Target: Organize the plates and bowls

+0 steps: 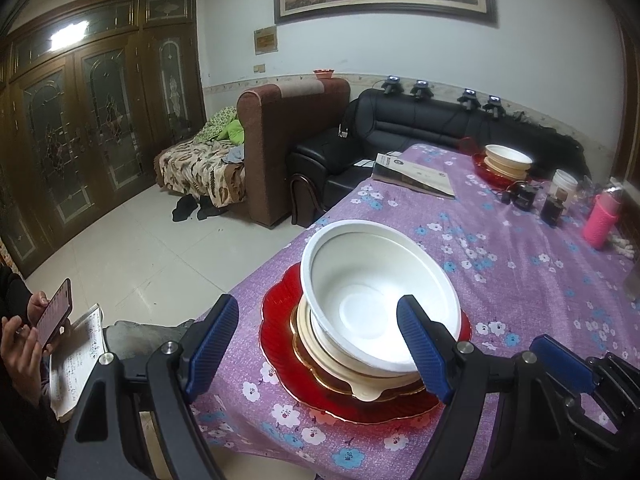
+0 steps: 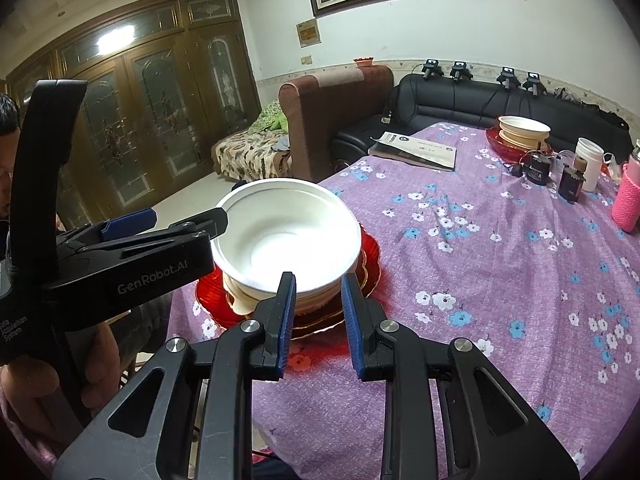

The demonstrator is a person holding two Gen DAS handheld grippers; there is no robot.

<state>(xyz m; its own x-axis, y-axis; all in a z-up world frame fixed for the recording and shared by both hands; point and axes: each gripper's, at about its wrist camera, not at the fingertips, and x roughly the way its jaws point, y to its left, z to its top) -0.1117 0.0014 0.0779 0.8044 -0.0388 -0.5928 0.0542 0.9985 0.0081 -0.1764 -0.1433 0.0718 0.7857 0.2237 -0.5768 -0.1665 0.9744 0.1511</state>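
- Table (image 1: 520, 280), purple floral cloth; near-left corner drops to tiled floor just beside the stack. Seated person w/ phone (image 1: 54, 312) by that corner, lower left in L wrist view.
- Open cloth to the right of and beyond the stack, bare through mid-table; clutter only at far right: pink bottle (image 2: 628, 204), white cup (image 2: 588, 162), dark small items near it.
- Booklet (image 2: 416, 150) lies flat at far edge, well apart from the near stack.
- Near stack: white bowl (image 1: 380, 296) on top, tilted, not seated level; under it a cream bowl (image 1: 320, 348), then an amber-rimmed plate (image 1: 360, 388), then a red scalloped plate (image 1: 288, 360) on the cloth. Stack sits close to the near-left table edge.
- White bowl: matte, plain, wide flat rim, round flat base, empty.
- 2nd stack (image 2: 522, 132) at far right: pale bowls on red dish.
- Left gripper (image 1: 320, 344): jaws wide; right finger over the white bowl's near rim, left finger out past the table edge. Contact w/ rim: cannot tell.
- Right gripper (image 2: 318, 316): jaws narrow, a gap showing, nothing between them; tips at the stack's near side, just beside the white bowl's wall.
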